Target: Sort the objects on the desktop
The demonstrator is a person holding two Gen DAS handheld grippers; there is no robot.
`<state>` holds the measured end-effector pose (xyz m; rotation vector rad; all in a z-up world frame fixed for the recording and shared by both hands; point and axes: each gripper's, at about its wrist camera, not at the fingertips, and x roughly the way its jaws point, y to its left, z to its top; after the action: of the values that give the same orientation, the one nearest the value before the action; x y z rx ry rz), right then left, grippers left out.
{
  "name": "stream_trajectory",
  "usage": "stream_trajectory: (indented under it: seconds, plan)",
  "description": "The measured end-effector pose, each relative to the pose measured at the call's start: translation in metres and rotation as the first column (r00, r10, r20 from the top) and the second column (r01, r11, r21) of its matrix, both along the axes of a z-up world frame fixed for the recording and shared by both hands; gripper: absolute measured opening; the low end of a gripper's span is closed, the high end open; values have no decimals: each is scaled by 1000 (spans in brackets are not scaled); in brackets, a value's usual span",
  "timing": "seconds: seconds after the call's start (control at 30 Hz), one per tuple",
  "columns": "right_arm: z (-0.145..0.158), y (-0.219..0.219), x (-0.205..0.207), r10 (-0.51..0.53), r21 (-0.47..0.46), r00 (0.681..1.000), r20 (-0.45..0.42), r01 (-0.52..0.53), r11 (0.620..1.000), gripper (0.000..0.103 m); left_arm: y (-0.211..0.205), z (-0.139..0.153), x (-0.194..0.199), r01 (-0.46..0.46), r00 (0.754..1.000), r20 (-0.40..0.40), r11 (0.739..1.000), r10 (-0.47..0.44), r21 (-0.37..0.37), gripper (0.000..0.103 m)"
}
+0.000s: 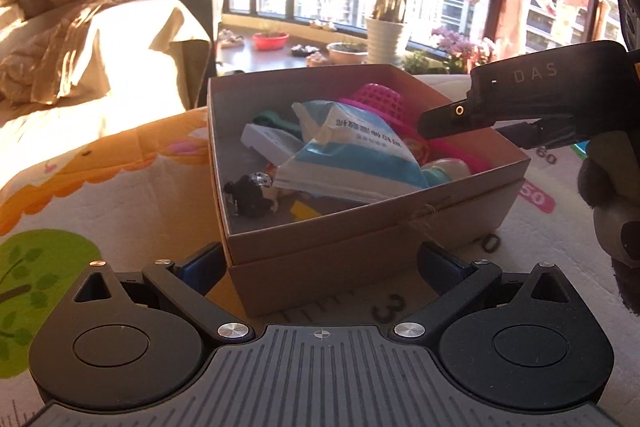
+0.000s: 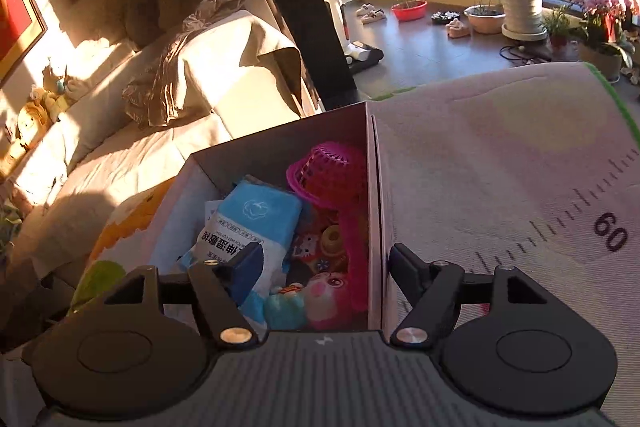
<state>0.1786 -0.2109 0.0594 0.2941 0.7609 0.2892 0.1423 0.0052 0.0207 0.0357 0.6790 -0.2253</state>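
Over the cardboard box (image 2: 372,211) your right gripper (image 2: 320,267) hangs spread and empty above the wipes pack (image 2: 256,223) inside; left gripper (image 1: 320,267) straddles the box unclamped, so fetch another item

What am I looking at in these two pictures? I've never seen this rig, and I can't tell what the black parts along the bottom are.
The black parts are hand-held grippers, one in each of a person's hands, each with two fingers and a camera looking forward along them. So each picture is taken from a gripper itself.

The left gripper is open, its fingers astride the near corner of a cardboard box. The right gripper is open too and holds nothing; one finger hangs over the box's inside, the other past its wall. In the left view it reaches in from the right.

The box stands on a printed play mat. Inside lie a blue and white packet, a pink basket upside down, and small toys.
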Motion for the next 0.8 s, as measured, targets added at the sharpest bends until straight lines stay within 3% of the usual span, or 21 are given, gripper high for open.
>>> stream_trajectory:
  seconds: [0.13, 0.27, 0.3, 0.43, 0.63, 0.7, 0.8]
  plan:
    - [5, 10, -17, -22, -18, 999, 47, 23, 1000, 75, 15, 2, -21, -90, 996, -25, 996, 90, -1, 103]
    - [12, 9, -72, -77, -95, 988, 136, 91, 991, 101, 20, -7, -53, -188, 979, -81, 982, 187, -2, 103]
    - [12, 9, -87, -76, -111, 986, 146, 93, 990, 103, 21, -9, -60, -187, 978, -98, 982, 184, -17, 103]
    - [-4, 17, -121, -55, -189, 995, 87, 70, 979, 103, 15, -11, -77, -194, 979, -64, 981, 194, 14, 103]
    - [-43, 22, -125, -118, -292, 993, -10, 110, 950, 103, 12, -14, -79, -247, 968, -39, 968, 249, 44, 103]
    - [-48, 29, -125, -113, -376, 993, 27, 115, 919, 103, 11, -15, -78, -259, 965, -37, 965, 261, 46, 103]
    - [-50, 25, -120, -105, -365, 994, 35, 111, 925, 103, 8, -15, -77, -286, 957, -34, 957, 288, 50, 103]
